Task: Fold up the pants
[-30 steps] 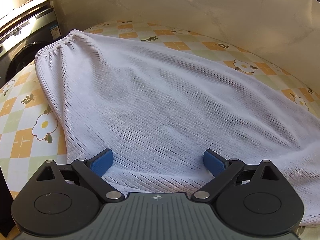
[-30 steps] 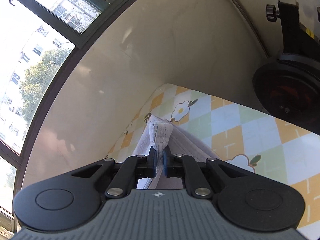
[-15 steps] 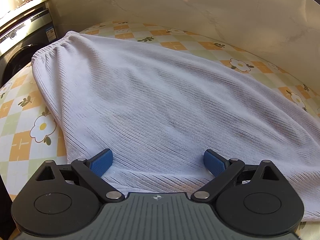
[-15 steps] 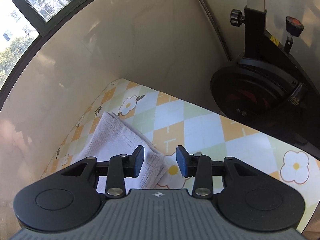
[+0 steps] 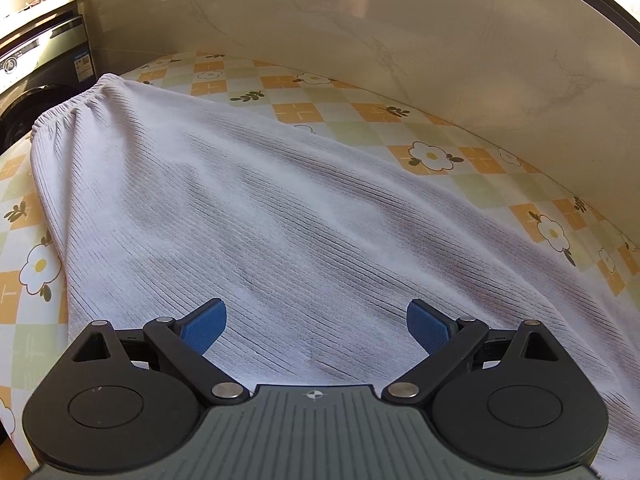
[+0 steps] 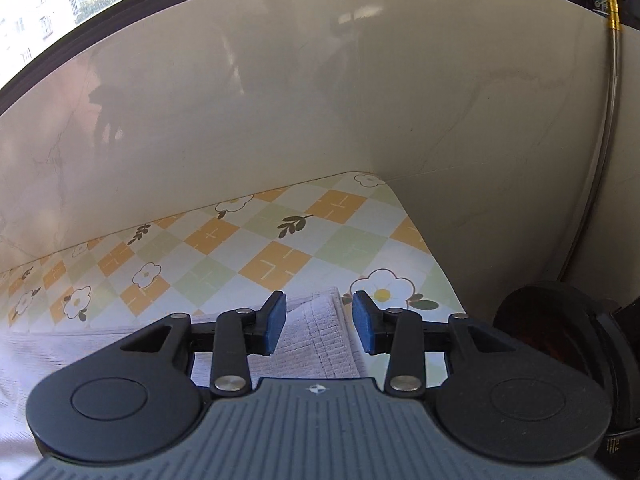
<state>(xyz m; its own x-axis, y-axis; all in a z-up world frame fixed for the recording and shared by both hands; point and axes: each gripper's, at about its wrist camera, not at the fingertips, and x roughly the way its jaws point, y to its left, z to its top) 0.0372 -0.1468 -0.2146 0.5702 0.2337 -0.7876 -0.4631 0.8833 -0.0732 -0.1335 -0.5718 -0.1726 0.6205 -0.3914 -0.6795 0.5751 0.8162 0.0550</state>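
Observation:
White ribbed pants (image 5: 280, 200) lie spread flat on the flower-patterned tablecloth (image 5: 304, 112), with the elastic waistband (image 5: 68, 112) at the far left. My left gripper (image 5: 316, 316) hovers over the near edge of the fabric, wide open, with nothing between its blue pads. In the right wrist view the leg hem (image 6: 316, 344) lies flat on the tablecloth (image 6: 280, 248) near the table's right corner. My right gripper (image 6: 319, 312) stands open just over that hem, and the pads do not press the cloth.
A washing machine (image 5: 36, 72) stands beyond the table's left end. A pale marble wall (image 5: 360, 40) runs along the far side. The table's right edge (image 6: 424, 240) drops off next to a dark exercise-bike flywheel (image 6: 560, 340).
My right gripper let go of the leg hem, opened, rolled level and swung over the table; the hem now lies flat. The left gripper drew back slightly and stayed open.

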